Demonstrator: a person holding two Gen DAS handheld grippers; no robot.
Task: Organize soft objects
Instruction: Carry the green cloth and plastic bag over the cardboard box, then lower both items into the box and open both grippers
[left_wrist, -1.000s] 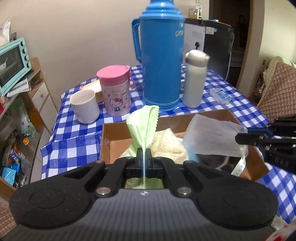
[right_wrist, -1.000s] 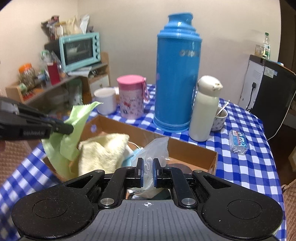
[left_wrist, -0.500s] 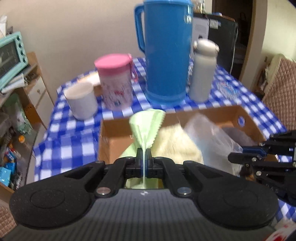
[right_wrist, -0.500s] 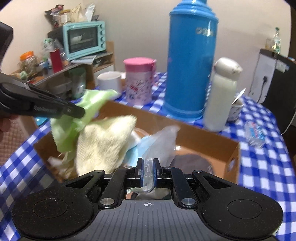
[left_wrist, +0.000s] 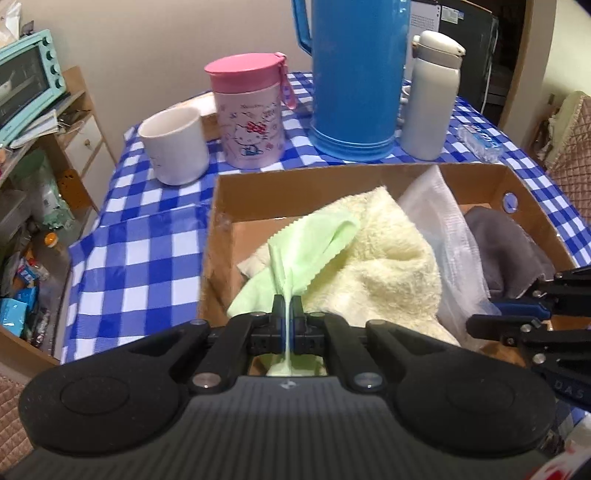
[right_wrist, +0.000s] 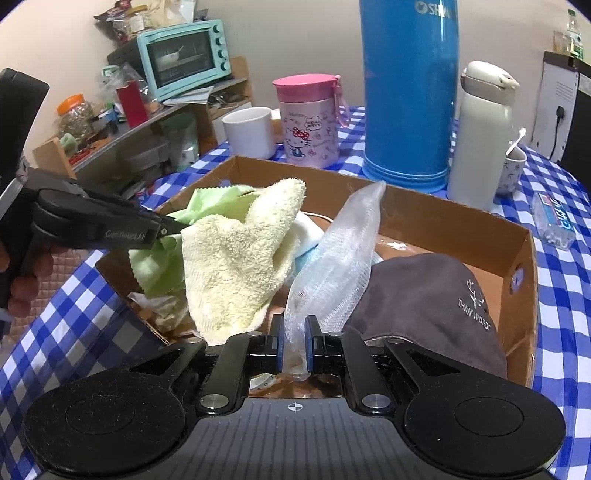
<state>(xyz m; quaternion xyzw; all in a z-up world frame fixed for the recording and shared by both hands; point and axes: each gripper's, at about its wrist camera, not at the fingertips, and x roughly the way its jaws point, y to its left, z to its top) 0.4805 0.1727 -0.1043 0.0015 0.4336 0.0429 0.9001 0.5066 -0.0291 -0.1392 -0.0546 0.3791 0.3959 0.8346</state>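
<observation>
Green cloth (left_wrist: 295, 254) pinched by left gripper (left_wrist: 286, 308); right gripper (right_wrist: 294, 332) clamps mesh bag (right_wrist: 332, 266) (btm hidden).

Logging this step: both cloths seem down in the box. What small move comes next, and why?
Probably open the left hand-held gripper: it pinches the green cloth, which already drapes over the yellow towel inside the cardboard box.

Blue thermos (left_wrist: 352, 79): top cut off by frame edge in both views. Cardboard box (right_wrist: 461, 225): floor mostly hidden under cloths; near wall behind right gripper (right_wrist: 294, 347) body. Yellow towel (left_wrist: 384, 258) covers the green cloth's (left_wrist: 314, 236) lower folds. Toaster oven (left_wrist: 26, 81) cropped at left edge.
</observation>
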